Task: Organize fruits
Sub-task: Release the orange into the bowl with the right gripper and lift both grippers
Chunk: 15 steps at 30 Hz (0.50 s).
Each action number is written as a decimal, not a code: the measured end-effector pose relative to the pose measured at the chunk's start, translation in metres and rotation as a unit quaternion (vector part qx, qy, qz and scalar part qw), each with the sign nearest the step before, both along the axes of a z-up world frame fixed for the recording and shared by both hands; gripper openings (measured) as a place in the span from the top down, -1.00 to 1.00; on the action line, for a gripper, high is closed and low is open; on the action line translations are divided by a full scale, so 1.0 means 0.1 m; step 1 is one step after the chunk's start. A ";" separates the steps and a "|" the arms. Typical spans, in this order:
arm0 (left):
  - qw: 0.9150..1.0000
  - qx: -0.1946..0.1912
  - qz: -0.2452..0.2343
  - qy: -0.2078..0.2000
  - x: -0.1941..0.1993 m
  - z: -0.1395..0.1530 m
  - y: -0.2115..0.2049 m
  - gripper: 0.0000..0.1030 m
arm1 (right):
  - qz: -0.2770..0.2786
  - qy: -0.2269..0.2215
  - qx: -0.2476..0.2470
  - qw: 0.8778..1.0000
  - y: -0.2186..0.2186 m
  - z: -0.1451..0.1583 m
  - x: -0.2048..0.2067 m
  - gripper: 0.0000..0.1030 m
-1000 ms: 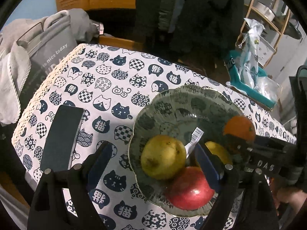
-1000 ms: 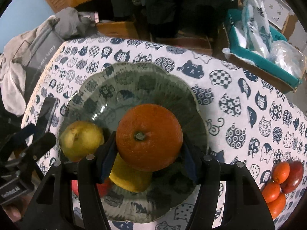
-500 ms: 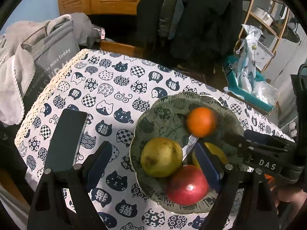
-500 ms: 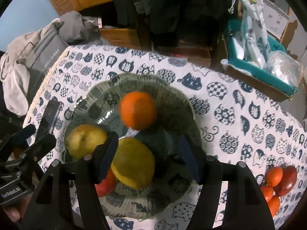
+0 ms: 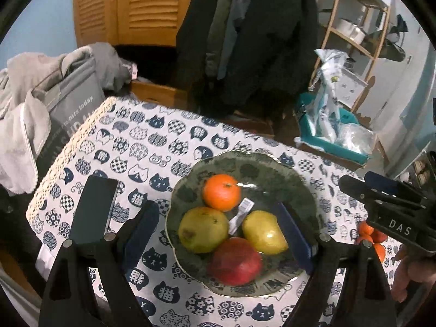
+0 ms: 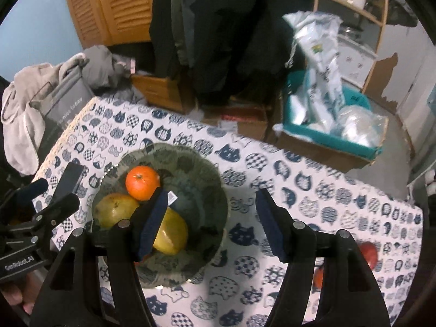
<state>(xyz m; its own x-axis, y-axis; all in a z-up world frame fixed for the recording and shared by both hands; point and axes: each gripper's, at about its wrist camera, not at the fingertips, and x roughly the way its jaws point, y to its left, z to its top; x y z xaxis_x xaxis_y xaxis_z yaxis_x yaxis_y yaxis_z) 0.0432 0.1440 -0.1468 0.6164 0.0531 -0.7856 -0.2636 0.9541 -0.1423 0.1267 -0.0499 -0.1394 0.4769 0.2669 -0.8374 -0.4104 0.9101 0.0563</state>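
Orange [image 6: 142, 182] released a second ago from right gripper [image 6: 209, 223], now resting at far side of bowl [image 6: 215, 190] touching pear [image 6: 115, 212]; right jaws apart and empty, pulled back; left gripper [image 5: 218, 231] open, idle; small fruits [image 6: 369, 253] at right remain outside

red apple [image 6: 145, 257]: mostly hidden behind the right gripper's fingers [image 6: 152, 224]
small oranges [image 5: 366, 231]: half blocked by right gripper [image 5: 387, 207]
barcode tag [image 5: 241, 215]: print too blurry

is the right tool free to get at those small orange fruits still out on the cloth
Probably yes. The right tool is open and holds nothing, and the small orange fruits lie bare on the tablecloth beside the plate, nothing covering them.
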 end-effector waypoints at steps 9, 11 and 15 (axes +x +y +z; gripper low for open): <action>0.999 0.027 -0.025 -0.032 -0.12 0.30 -0.26 -0.73 | -0.017 -0.045 0.008 0.999 -0.35 0.36 -0.23 -0.40; 0.998 0.026 -0.030 -0.040 -0.15 0.38 -0.30 -0.73 | -0.022 -0.054 0.007 0.998 -0.43 0.44 -0.29 -0.41; 0.997 0.024 -0.039 -0.057 -0.20 0.53 -0.38 -0.73 | -0.031 -0.072 0.016 0.997 -0.59 0.61 -0.39 -0.46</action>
<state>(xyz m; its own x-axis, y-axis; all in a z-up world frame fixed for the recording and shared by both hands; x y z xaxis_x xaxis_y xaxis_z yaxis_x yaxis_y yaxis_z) 0.0228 0.1057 -0.0942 0.7054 0.0375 -0.7078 -0.1737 0.9773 -0.1213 0.0873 -0.1088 -0.0789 0.6079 0.2583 -0.7508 -0.3598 0.9326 0.0295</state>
